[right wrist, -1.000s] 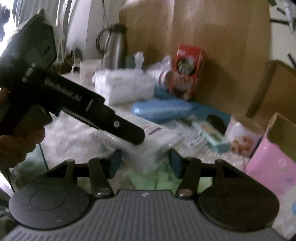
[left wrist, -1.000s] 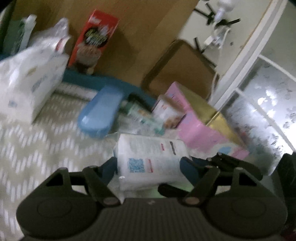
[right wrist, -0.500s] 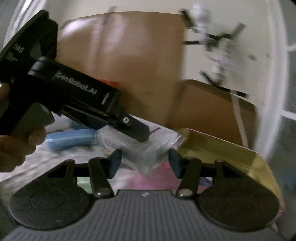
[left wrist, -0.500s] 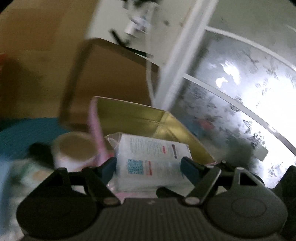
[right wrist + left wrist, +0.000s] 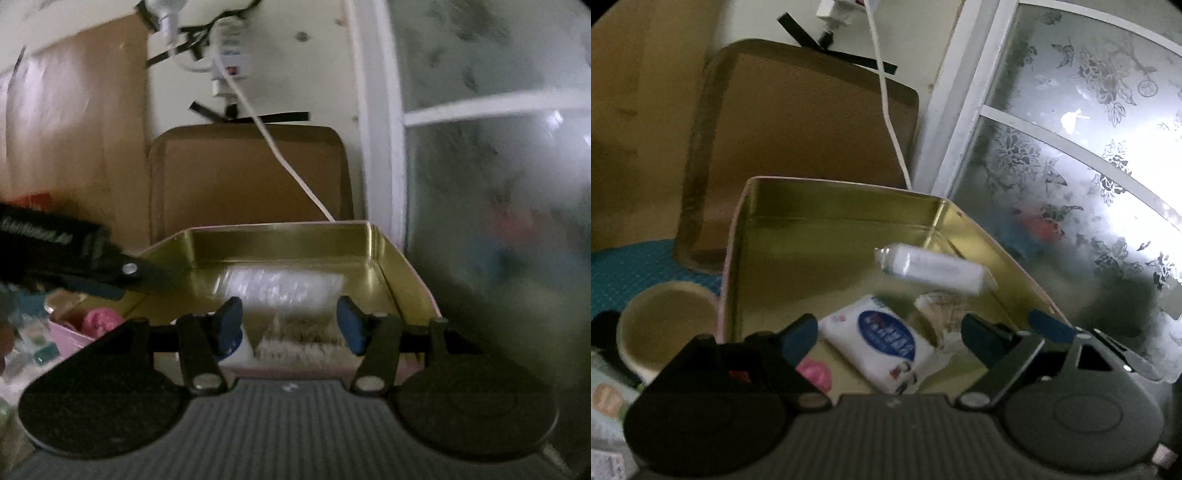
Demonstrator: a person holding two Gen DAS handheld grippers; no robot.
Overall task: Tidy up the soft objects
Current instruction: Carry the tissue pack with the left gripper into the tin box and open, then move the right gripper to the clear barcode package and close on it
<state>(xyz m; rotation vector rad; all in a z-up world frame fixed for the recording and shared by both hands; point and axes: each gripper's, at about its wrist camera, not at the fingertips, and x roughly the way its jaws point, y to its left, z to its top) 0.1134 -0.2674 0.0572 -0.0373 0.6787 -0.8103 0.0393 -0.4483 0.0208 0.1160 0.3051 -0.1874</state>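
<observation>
While blurred, tissue pack (image 5: 280,286) over tin (image 5: 402,273).

- white packet (image 5: 932,267) ahead of the left claw (image 5: 890,336) is smeared by motion; its print cannot be read; whether it touches the tin's (image 5: 834,206) floor cannot be told
- in the right wrist view the same packet (image 5: 280,284) just beyond the right claw (image 5: 288,321) is a pale blur
- tissue pack (image 5: 882,343) between the left claw's fingers is partly cut off by the claw body; small lettering illegible
- cup (image 5: 665,325) left of the left claw is blurred; contents unclear
</observation>
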